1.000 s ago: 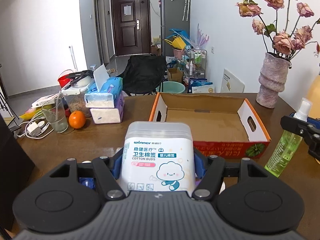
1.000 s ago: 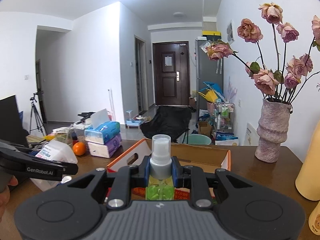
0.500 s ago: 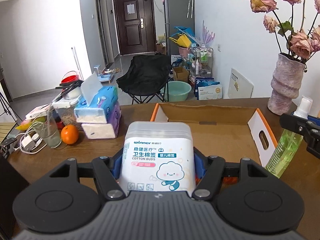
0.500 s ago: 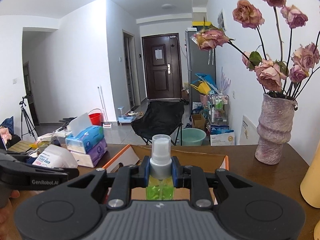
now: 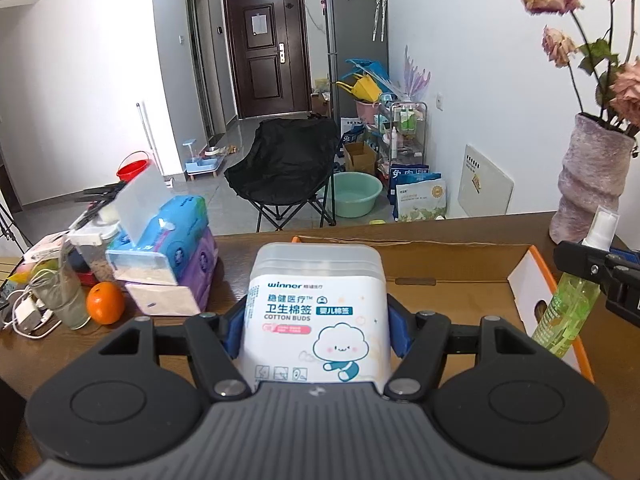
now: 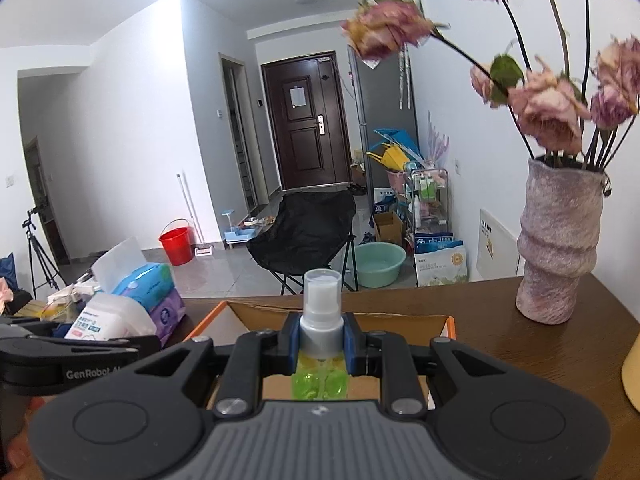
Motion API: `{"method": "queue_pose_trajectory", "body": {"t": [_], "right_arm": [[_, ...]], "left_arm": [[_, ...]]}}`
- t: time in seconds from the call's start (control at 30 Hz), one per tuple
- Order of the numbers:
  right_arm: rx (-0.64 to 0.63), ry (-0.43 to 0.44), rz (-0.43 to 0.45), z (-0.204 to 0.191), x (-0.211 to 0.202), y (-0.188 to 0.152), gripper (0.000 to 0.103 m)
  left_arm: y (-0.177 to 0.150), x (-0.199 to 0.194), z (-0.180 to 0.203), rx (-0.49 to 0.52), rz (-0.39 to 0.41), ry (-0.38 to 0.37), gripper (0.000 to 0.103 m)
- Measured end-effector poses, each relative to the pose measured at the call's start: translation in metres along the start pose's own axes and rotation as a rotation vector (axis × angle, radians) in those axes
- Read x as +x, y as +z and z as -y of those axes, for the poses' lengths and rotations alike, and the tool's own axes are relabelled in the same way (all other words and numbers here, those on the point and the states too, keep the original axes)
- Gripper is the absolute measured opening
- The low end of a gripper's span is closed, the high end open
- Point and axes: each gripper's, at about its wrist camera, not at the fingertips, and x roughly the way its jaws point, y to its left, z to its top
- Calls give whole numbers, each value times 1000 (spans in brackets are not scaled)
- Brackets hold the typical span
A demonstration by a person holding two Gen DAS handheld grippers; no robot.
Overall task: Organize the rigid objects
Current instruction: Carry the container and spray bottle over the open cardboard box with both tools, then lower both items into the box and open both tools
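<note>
My left gripper [image 5: 316, 332] is shut on a white cotton buds box [image 5: 318, 312] with a clear lid and a cloud cartoon, held over the near part of an open cardboard box [image 5: 460, 276] with orange edges. My right gripper [image 6: 322, 344] is shut on the neck of a green spray bottle [image 6: 322, 320] with a clear cap, above the same cardboard box [image 6: 404, 314]. The spray bottle [image 5: 572, 308] hangs at the box's right wall in the left wrist view. The cotton buds box [image 6: 106, 318] shows at left in the right wrist view.
A brown wooden table [image 5: 568, 220] carries stacked tissue packs [image 5: 172, 268], an orange [image 5: 105, 302], a glass [image 5: 68, 296] and cables at left. A pink vase [image 6: 560, 240] with dried roses stands at the right rear. A black folding chair [image 5: 288, 168] is beyond the table.
Both grippers have moved forward over the table with their objects held; the cardboard box now lies closer beneath them, and the vase and tissue packs loom nearer.
</note>
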Motion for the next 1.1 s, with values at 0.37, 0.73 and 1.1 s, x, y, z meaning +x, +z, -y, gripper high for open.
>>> {"method": "queue_pose_trajectory", "body": {"t": [0.37,0.73,1.1], "right_arm": [[58,-21,-38,33,48,-17,21],[-23,-53,-2,37,48,-22,103],[-26,-45,25,24,20,-27,103]], "left_arm": [[-6,66,23,-8,-26,5,67],[-9,69,13,-65,-19,-9,103],[-17,39,-12,-85,-16,12,103]]}}
